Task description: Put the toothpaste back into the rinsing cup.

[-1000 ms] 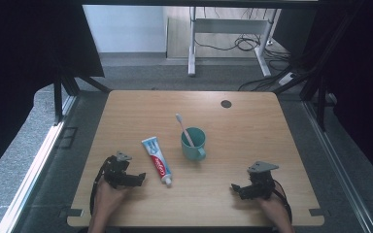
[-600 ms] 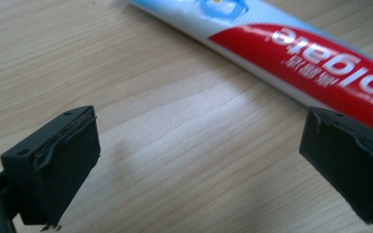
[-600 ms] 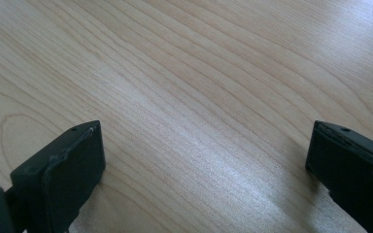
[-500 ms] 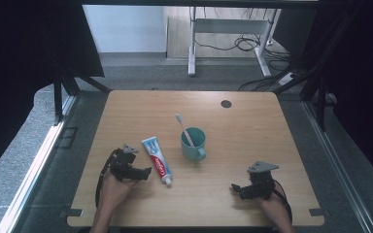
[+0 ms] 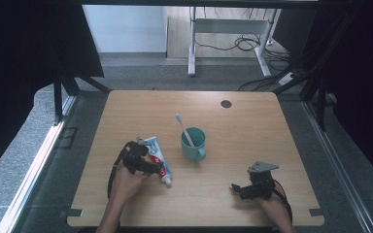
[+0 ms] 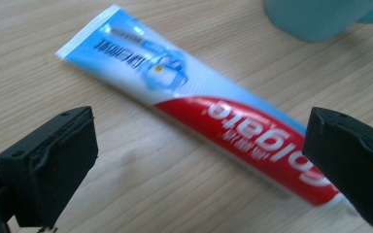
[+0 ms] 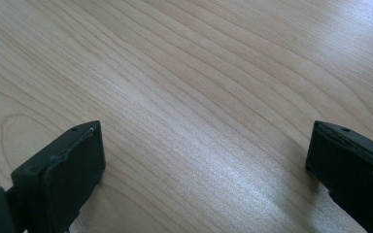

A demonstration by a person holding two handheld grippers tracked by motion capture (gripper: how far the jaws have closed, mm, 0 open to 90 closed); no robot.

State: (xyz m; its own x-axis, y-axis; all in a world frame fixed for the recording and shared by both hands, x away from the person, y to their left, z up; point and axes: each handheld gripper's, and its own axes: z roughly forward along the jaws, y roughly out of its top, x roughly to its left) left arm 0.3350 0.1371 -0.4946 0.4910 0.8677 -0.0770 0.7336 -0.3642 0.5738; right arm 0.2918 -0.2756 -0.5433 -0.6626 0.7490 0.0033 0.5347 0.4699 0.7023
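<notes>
1. Two grippers: the left gripper (image 5: 148, 162), jaws wide apart, straddles the toothpaste tube (image 6: 209, 116) lying flat on the counter (image 5: 252, 126) (lined up to pinch, I'd judge).
2. The right gripper (image 5: 238, 188) rests agape, well apart, keeping clear.

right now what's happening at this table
A person works with a gripper in each hand. The left gripper is at the toothpaste tube, which lies flat on the wooden table; its jaws stand open on either side of the tube and have not closed on it. Beside the tube stands a teal mug with a toothbrush leaning in it. The right gripper rests open over bare wood near the table's front right.
</notes>
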